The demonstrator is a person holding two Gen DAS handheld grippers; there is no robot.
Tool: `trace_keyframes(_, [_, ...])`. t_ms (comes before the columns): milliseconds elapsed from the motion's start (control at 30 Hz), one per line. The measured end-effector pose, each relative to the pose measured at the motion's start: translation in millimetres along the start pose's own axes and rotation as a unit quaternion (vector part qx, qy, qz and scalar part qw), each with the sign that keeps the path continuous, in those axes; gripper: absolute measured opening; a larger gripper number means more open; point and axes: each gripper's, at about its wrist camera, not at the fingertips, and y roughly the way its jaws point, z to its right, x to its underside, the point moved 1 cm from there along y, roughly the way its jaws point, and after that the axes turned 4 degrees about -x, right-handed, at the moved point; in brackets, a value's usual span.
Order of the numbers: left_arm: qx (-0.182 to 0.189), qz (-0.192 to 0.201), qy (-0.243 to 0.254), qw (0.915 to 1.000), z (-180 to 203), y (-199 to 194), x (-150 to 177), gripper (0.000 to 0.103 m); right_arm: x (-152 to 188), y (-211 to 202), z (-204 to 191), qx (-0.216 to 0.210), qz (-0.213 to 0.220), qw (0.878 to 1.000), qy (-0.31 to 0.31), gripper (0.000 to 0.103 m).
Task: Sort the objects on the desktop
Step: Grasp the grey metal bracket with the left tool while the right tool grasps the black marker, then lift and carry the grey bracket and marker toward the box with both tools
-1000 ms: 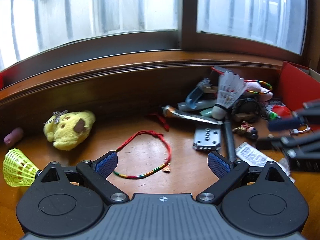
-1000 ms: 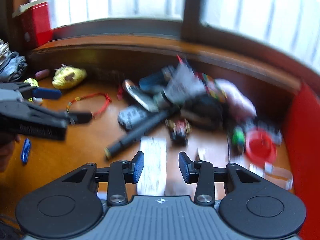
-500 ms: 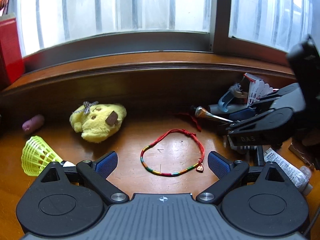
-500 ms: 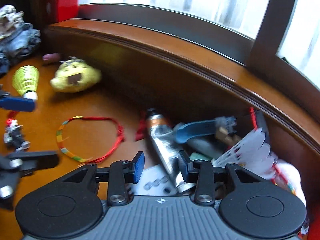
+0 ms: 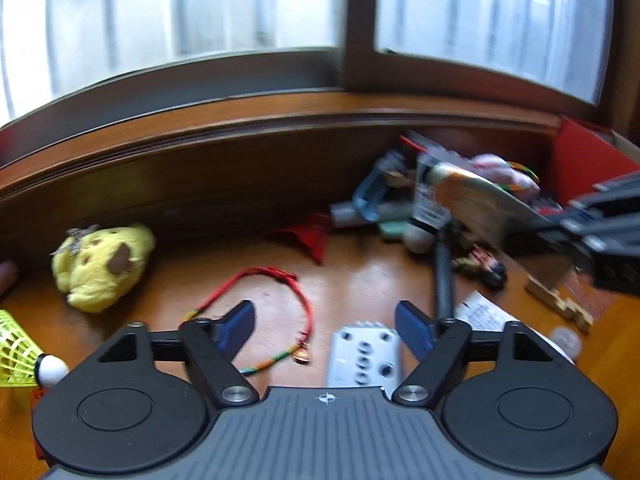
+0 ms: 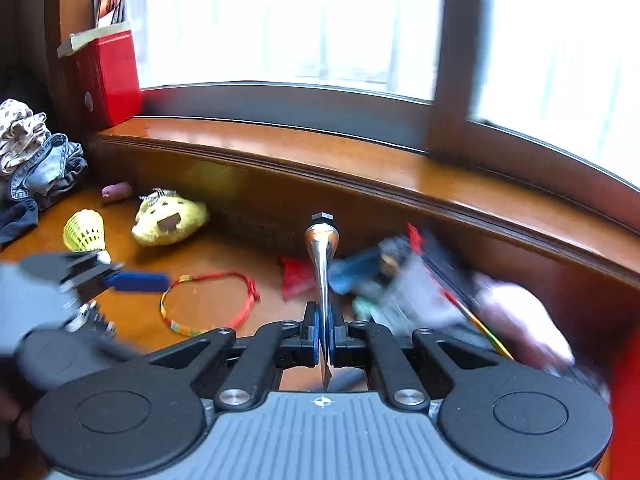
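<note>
My right gripper (image 6: 325,330) is shut on the flat end of a metal tube (image 6: 321,248), held edge-on and lifted off the desk; the tube also shows in the left wrist view (image 5: 476,196), up at the right. My left gripper (image 5: 325,322) is open and empty, low over the wooden desk, above a red woven bracelet (image 5: 280,280) and a grey metal block (image 5: 364,354). A yellow plush toy (image 5: 102,266) lies at the left and a yellow shuttlecock (image 5: 16,356) at the near left.
A pile of small objects (image 5: 404,208) lies against the desk's back wall, with a black rod (image 5: 443,276) and a paper packet (image 5: 484,314) nearby. A red box (image 5: 588,168) stands at the far right. A red box (image 6: 108,76) and clothes (image 6: 36,164) are at the left.
My right gripper has closed on the metal tube and lifted it out of the pile. My left gripper has shifted right and forward and stays open.
</note>
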Motion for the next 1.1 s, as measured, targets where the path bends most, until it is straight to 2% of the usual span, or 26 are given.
trace_keyframes(100, [0.012,-0.017,0.014,0.9997,7,-1,9,0.067,27,-27,7,0.029,-0.013,0.999,0.018,0.005])
trace_keyframes(200, [0.015,-0.035,0.02,0.9991,9,0,19,0.067,41,-32,10,0.04,-0.019,0.998,0.037,0.005])
trace_keyframes(367, [0.018,-0.033,0.032,0.9987,14,4,22,0.066,66,-39,16,0.059,-0.03,0.995,0.069,0.006])
trace_keyframes(433, [0.024,-0.029,0.037,0.9986,17,3,22,0.06,76,-43,18,0.066,-0.034,0.994,0.082,0.006])
trace_keyframes(500, [0.032,-0.022,0.036,0.9986,20,1,23,0.043,86,-46,20,0.073,-0.038,0.992,0.094,0.008])
trace_keyframes(567, [0.034,-0.02,0.036,0.9986,21,-1,22,0.043,96,-49,22,0.081,-0.042,0.99,0.107,0.013])
trace_keyframes(633, [0.038,-0.019,0.031,0.9986,21,-3,22,0.043,96,-49,24,0.084,-0.04,0.99,0.109,0.017])
trace_keyframes(767, [0.041,0.0,0.024,0.9989,20,-16,17,0.043,91,-47,25,0.084,-0.03,0.991,0.101,0.017])
trace_keyframes(1100, [0.043,0.011,0.007,0.999,18,-28,11,0.043,78,-32,41,0.054,-0.014,0.99,0.13,0.035])
